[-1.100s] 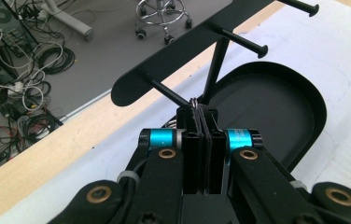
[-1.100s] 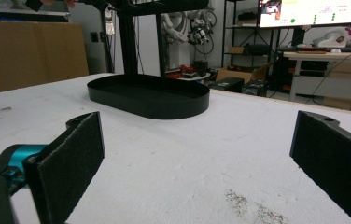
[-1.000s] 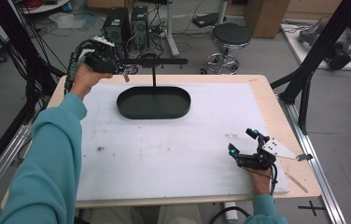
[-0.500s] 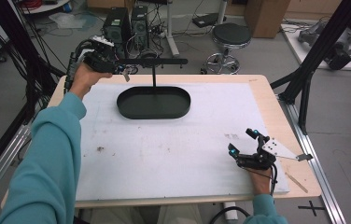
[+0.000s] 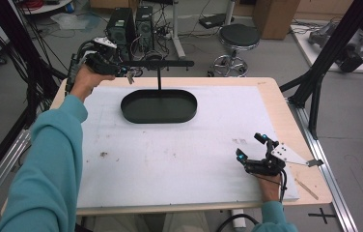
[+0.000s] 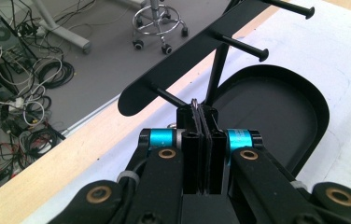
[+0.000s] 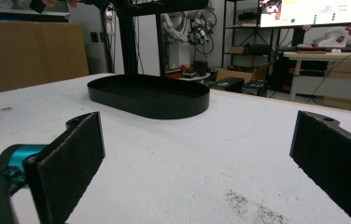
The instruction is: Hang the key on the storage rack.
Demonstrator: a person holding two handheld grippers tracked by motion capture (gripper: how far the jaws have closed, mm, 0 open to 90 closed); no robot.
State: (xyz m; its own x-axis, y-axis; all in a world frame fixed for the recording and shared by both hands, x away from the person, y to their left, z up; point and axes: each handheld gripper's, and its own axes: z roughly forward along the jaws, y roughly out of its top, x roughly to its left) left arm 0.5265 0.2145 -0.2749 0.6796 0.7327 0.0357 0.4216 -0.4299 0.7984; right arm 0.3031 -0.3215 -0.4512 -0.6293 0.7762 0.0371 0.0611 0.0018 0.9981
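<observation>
Thin ring could slip before it reaches the peg.
Left gripper [image 6: 201,122] fingers pinch a small metal ring [image 6: 194,103] beside the black stand's [image 5: 159,105] peg [image 6: 169,97]; right gripper [image 5: 253,151] rests wide open, empty, on the surface [image 5: 179,154].

Jaws pressed together on a thin metal ring [image 6: 194,103] below the black rack [image 6: 197,56].
</observation>
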